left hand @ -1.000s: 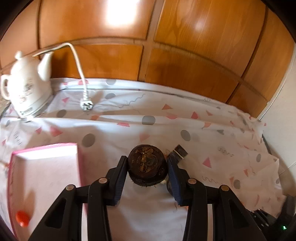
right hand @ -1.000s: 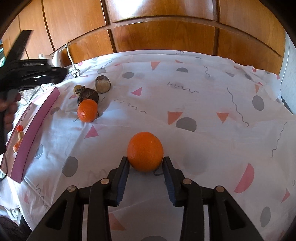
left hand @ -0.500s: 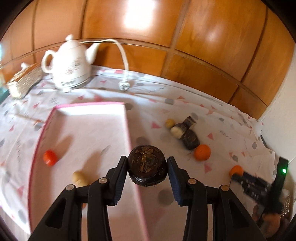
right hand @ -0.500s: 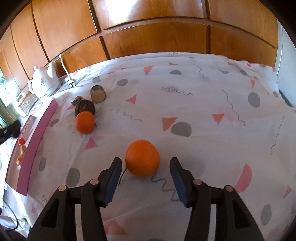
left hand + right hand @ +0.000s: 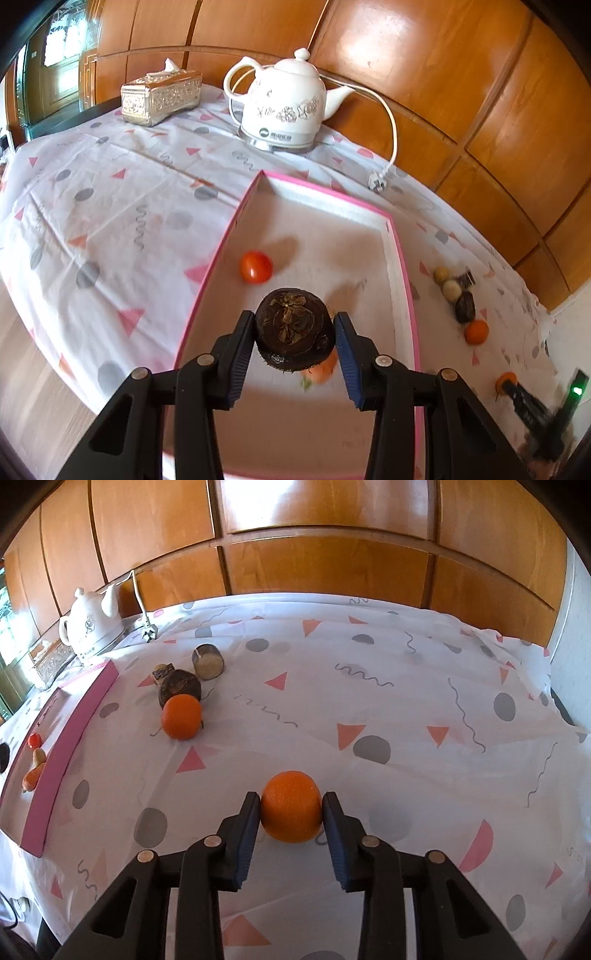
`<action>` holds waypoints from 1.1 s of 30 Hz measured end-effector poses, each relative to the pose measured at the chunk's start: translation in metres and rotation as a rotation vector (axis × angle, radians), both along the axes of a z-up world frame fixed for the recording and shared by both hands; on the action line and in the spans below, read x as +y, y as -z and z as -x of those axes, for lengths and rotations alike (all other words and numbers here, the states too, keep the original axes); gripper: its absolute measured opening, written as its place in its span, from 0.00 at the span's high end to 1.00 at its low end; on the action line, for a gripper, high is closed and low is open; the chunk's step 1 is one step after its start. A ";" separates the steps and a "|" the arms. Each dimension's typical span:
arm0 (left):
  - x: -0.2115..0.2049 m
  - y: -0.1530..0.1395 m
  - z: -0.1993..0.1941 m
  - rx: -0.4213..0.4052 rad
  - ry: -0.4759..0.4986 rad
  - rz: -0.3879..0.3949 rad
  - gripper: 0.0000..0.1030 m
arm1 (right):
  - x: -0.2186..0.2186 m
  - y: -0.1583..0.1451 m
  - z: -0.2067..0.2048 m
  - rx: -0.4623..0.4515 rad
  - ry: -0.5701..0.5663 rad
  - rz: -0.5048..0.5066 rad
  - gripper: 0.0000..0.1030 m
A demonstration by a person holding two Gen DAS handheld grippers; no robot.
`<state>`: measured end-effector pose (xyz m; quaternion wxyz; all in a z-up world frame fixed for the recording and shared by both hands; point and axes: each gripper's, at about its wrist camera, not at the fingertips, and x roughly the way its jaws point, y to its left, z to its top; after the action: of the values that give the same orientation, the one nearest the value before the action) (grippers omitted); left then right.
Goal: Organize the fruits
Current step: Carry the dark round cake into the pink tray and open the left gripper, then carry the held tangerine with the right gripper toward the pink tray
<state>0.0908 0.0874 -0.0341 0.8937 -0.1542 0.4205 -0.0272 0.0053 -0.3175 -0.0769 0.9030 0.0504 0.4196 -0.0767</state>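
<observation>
The left gripper holds a dark mangosteen between its fingers, both pads pressed against the fruit's sides, above the pink-rimmed tray and towards its near end. The fruit's dried calyx faces up towards the camera, so its short stem axis runs roughly along the fingers; it is squat and nearly round, with no real long axis. A small red fruit lies by the tray's left wall, and an orange-coloured piece sits partly hidden just under the mangosteen. To do the drop well, I judge it best to shift towards bare tray floor near the far right corner, lower close to the floor, then open gently so the fruit does not roll or land on the hidden piece

The right gripper has its fingers closed against the sides of an orange that appears to rest on the patterned cloth of the worktop, near its front edge. A second orange, another mangosteen and a cut cylinder-shaped piece lie close to the tray's right wall, a kettle beyond
</observation>
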 end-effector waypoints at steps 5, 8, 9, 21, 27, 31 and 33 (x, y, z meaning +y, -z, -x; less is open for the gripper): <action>-0.012 -0.002 -0.035 -0.005 0.003 -0.036 0.58 | 0.002 0.000 -0.001 0.012 -0.003 0.018 0.66; -0.018 -0.005 -0.054 -0.020 -0.011 -0.060 0.54 | 0.003 -0.001 -0.001 0.018 -0.003 0.025 0.66; -0.021 -0.006 -0.058 -0.025 -0.004 -0.062 0.48 | 0.004 -0.001 -0.001 0.020 -0.003 0.028 0.66; -0.045 -0.011 -0.016 -0.039 0.020 -0.122 0.43 | 0.004 0.000 0.000 0.022 -0.001 0.033 0.66; -0.059 -0.017 0.009 -0.065 0.048 -0.173 0.43 | 0.004 0.000 0.001 0.018 0.003 0.030 0.66; -0.066 -0.019 0.020 -0.071 0.068 -0.177 0.41 | 0.004 0.000 0.001 0.015 0.005 0.030 0.66; -0.068 -0.020 0.026 -0.072 0.071 -0.173 0.33 | 0.005 0.000 0.001 0.014 0.007 0.031 0.66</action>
<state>0.0650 0.0189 -0.0142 0.9167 -0.0604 0.3941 -0.0278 0.0040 -0.3130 -0.0770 0.9005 0.0375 0.4245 -0.0868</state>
